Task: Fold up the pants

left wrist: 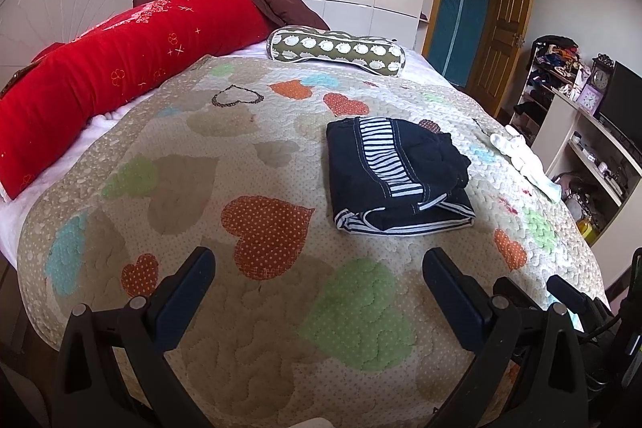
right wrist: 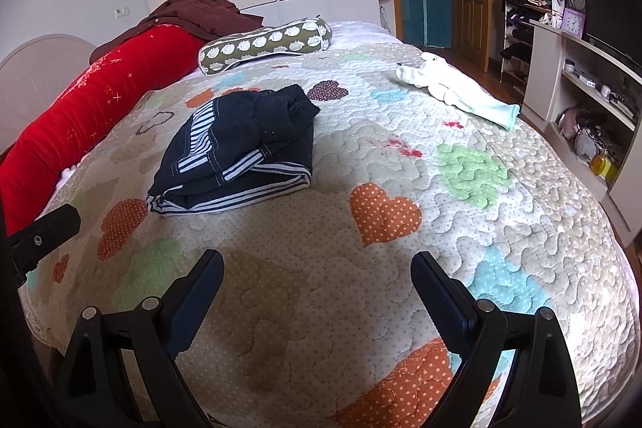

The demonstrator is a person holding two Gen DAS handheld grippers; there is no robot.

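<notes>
Item: folded navy pants with striped trim (left wrist: 395,175), lying ahead-right of your left gripper (left wrist: 319,267), ahead-left of your right gripper (right wrist: 317,269); both jaws apart, empty.

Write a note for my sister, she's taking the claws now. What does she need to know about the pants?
Left claw: open, holding nothing, hovering over the quilt short of the pants.
Right claw: open, holding nothing, also above the quilt.
Pants: dark with striped trim, lying on the quilt as a compact folded bundle; neither claw touches them.
Done: the pants look folded into a small stack, though the top layer is a bit rumpled.
Left: maybe smooth the top; otherwise nothing obvious. A white garment lies unfolded nearer the far edge of the bed.
</notes>
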